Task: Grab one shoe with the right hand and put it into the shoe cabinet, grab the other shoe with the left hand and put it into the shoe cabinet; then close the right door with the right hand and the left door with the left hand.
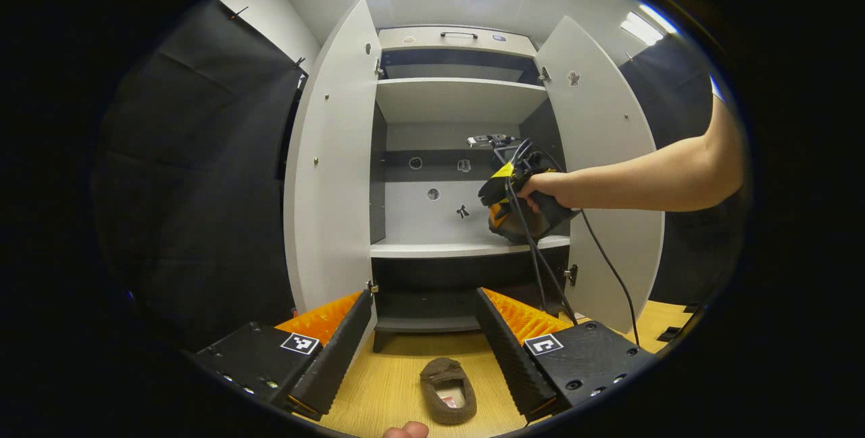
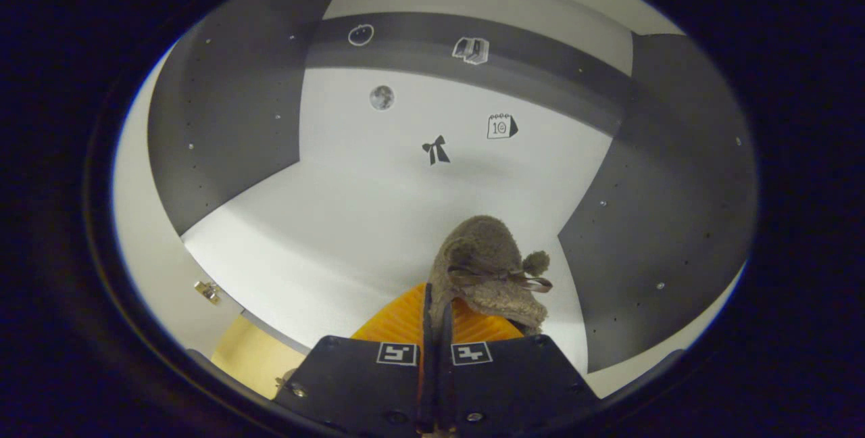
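1. Left gripper: released, jaws spread wide, nothing between them; it points at the open shoe cabinet ahead.
2. Brown fuzzy slipper: lies on the wooden floor, below and between the left gripper's spread fingers, touched by neither; opening faces up.
3. Right gripper: clenched, fingers pressed together on the edge of the second brown slipper, which juts forward past the tips; a small bow and pompom show on it.
4. Middle shelf: white board under and ahead of the right gripper; the held slipper is over it, inside the cabinet. Whether it rests on the board cannot be told.
5. Back panel stickers, beyond the right gripper: bow, calendar, moon.
6. Left door and right door: both swung open, one to each side ahead of the left gripper.
7. Person's arm: reaches in from the right, holding the right gripper at the middle shelf; a cable hangs from it.
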A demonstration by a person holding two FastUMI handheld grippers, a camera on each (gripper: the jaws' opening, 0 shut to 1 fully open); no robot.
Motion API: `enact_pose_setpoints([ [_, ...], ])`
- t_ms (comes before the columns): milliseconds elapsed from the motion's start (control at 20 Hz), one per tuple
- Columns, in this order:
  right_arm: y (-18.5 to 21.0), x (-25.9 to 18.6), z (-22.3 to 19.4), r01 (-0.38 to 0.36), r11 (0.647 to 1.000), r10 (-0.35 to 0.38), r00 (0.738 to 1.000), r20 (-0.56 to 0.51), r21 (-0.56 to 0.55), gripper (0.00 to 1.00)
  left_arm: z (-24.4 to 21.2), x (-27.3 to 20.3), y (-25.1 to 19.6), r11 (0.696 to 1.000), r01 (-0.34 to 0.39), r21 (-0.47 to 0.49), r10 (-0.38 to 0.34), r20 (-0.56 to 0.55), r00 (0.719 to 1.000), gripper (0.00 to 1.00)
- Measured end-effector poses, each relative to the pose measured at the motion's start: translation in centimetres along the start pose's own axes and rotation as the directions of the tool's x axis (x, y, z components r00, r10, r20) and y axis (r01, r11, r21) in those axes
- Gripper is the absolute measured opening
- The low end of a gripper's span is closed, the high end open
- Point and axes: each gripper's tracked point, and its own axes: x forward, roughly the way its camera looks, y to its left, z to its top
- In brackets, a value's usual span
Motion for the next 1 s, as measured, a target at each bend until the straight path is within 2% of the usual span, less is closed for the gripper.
enact_pose_setpoints([
  [200,0.7,0.9,-0.3,0.014,0.999,-0.013,1.0,-0.022,0.035,0.06,-0.1,-0.1,0.1,1.0,-0.011,-0.01,0.011,-0.004,1.0,0.94],
  [300,0.9,0.6,-0.7,0.012,0.999,-0.011,0.999,-0.042,0.033,0.13,-0.2,-0.1,0.2,1.0,-0.015,-0.013,0.015,-0.003,1.0,0.94],
  [350,1.1,0.2,-0.7,0.005,0.999,-0.004,0.999,-0.044,0.032,0.25,-0.1,-0.1,0.3,1.0,-0.017,-0.015,0.017,-0.002,1.0,0.94],
  [400,1.1,-0.3,-0.7,0.002,1.0,-0.001,0.999,-0.043,0.028,0.3,0.0,-0.1,0.3,1.0,-0.017,-0.018,0.017,0.001,1.0,0.94],
  [500,1.1,-2.2,-0.1,-0.009,1.0,0.009,1.0,-0.014,0.02,0.51,0.0,-0.2,0.4,1.0,-0.016,-0.023,0.016,0.006,1.0,0.94],
  [550,1.1,-3.2,0.1,-0.021,1.0,0.021,1.0,0.007,0.02,0.48,-0.1,-0.2,0.4,1.0,-0.014,-0.027,0.014,0.007,1.0,0.94],
  [700,1.3,-7.8,1.1,-0.08,0.996,0.075,0.992,0.103,0.04,0.48,-0.2,-0.1,0.4,0.999,-0.003,-0.032,0.003,0.008,1.0,0.94],
  [750,1.3,-9.5,1.4,-0.095,0.994,0.088,0.986,0.141,0.047,0.57,-0.2,0.0,0.3,0.999,0.002,-0.033,-0.002,0.008,1.0,0.94],
  [800,1.2,-11.3,1.4,-0.114,0.992,0.104,0.978,0.178,0.047,0.57,-0.2,0.1,0.2,0.999,0.006,-0.033,-0.006,0.006,1.0,0.94],
  [850,1.1,-12.9,1.3,-0.122,0.992,0.11,0.971,0.211,0.043,0.5,-0.3,0.2,0.1,0.999,0.01,-0.034,-0.01,0.004,1.0,0.94],
  [1000,0.6,-17.3,-0.5,-0.122,0.992,0.112,0.947,0.301,0.018,0.52,-0.4,0.5,-0.1,0.999,0.024,-0.037,-0.024,0.002,1.0,0.94],
])
